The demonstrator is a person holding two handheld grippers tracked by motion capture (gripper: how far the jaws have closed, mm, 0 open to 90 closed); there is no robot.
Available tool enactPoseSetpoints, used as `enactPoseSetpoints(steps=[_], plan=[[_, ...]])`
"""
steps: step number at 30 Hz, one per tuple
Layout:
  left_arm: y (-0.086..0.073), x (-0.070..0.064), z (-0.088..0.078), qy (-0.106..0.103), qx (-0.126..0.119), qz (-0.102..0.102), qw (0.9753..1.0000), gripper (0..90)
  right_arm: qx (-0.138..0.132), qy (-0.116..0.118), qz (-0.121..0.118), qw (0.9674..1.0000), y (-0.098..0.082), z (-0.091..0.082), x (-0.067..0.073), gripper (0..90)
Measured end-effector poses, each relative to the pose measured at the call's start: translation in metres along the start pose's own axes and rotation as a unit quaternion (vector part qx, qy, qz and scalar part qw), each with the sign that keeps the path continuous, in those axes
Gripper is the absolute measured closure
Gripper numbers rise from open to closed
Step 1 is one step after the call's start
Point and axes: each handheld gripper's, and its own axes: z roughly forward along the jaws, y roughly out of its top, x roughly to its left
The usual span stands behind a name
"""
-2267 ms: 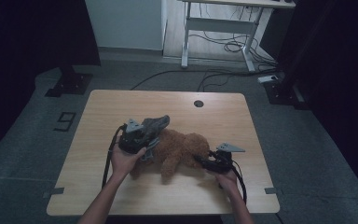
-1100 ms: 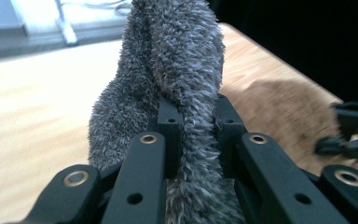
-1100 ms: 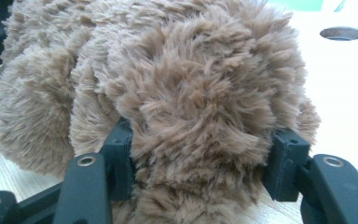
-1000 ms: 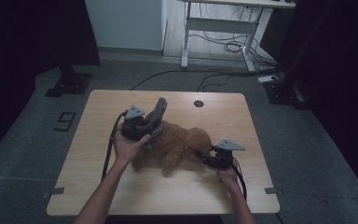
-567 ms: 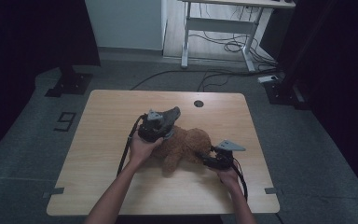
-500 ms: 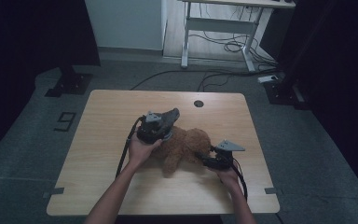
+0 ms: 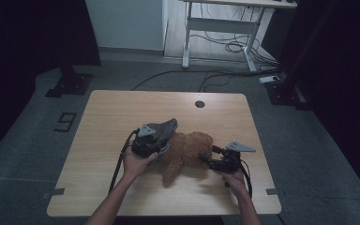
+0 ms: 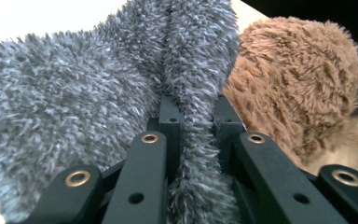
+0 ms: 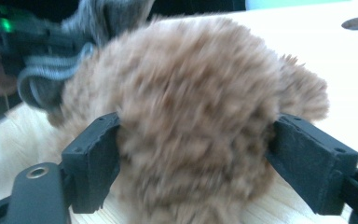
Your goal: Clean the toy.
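Pinching a fold of grey fuzzy cloth [image 8: 98, 79], the left gripper [image 8: 193, 122] stays clenched; the right gripper [image 9: 196, 154], jaws just opening, seemingly brackets the brown plush toy [image 9: 191, 107] loosely.

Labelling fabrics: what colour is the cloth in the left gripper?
Grey, fuzzy cloth; clearest in the left gripper view.

Shaggy grey fleece cloth [image 8: 84, 88], curly brown plush toy [image 9: 186, 116] (matt pale wood table [image 7: 122, 108])
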Motion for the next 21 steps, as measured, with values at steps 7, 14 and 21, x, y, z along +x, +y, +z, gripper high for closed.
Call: enactPoseSetpoints(steps=[7,14,21], plan=[[-0.023,-0.008,-0.012,-0.015,-0.014,-0.001,0.9998,78.4,0.036,0.017,0.006,0.9992,-0.003,0.008,0.002,9.1],[-0.025,-0.014,-0.020,-0.016,-0.013,-0.003,0.9998,78.1,0.066,0.025,-0.004,0.9975,-0.008,0.012,0.006,25.1],[0.017,-0.040,-0.016,-0.030,-0.021,0.022,0.9991,77.9,0.054,0.017,-0.028,0.9980,-0.009,0.011,0.010,40.3]])
